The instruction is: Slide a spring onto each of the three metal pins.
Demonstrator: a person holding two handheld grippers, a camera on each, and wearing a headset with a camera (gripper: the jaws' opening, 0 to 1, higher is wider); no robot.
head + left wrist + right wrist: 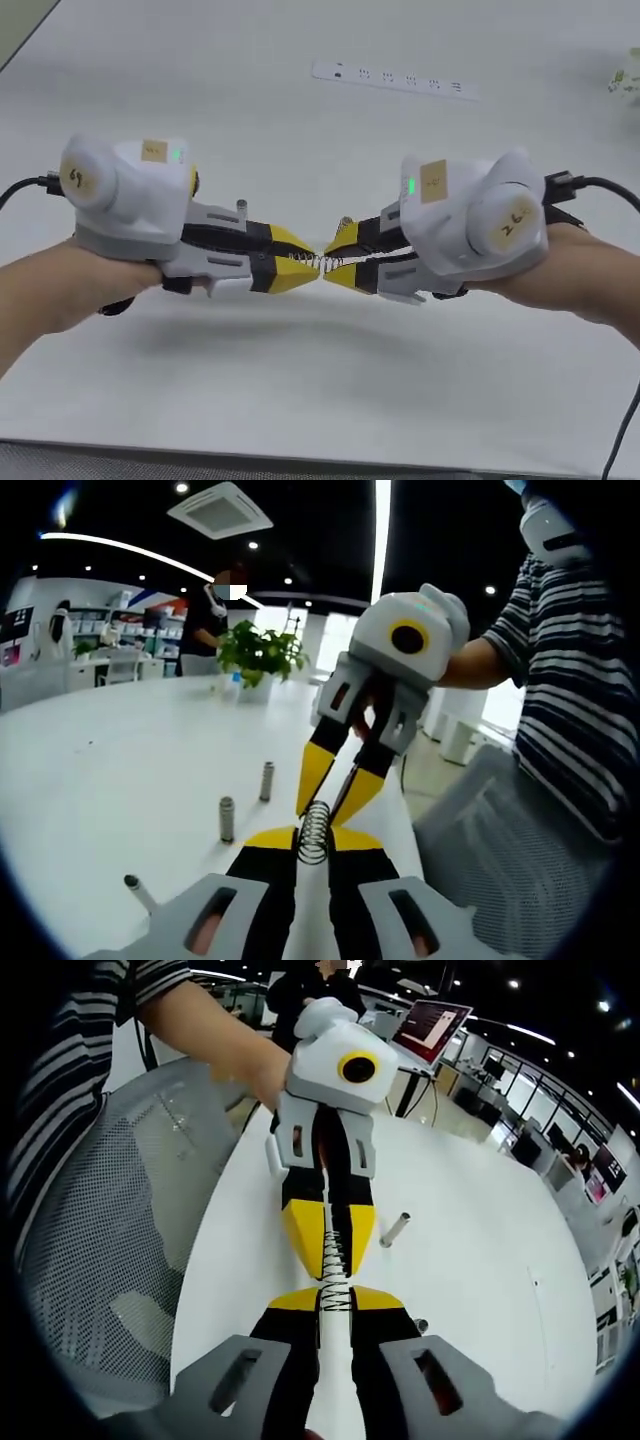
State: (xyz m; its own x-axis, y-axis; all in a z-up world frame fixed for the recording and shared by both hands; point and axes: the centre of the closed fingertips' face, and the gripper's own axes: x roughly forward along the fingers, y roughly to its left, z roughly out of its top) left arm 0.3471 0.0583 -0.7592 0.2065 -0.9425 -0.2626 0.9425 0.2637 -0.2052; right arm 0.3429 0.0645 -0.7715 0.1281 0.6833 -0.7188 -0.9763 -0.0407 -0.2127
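The left hand-held gripper [300, 270] and the right hand-held gripper [336, 263] meet tip to tip in the air just above the white table [300, 390], with a small spring [321, 263] stretched across the short gap between them. In the left gripper view, that gripper's yellow-tipped jaws are drawn in close and pinch one end of the spring. In the right gripper view, the right jaws are likewise nearly together, and the other end of the coil sits between their tips. Neither gripper touches the table.

Behind the grippers in the left gripper view, two metal pins [267, 780] [227, 818] stand upright on the table. A third pin [138, 890] lies tilted nearer the camera. A white power strip [395, 80] lies at the far side of the table.
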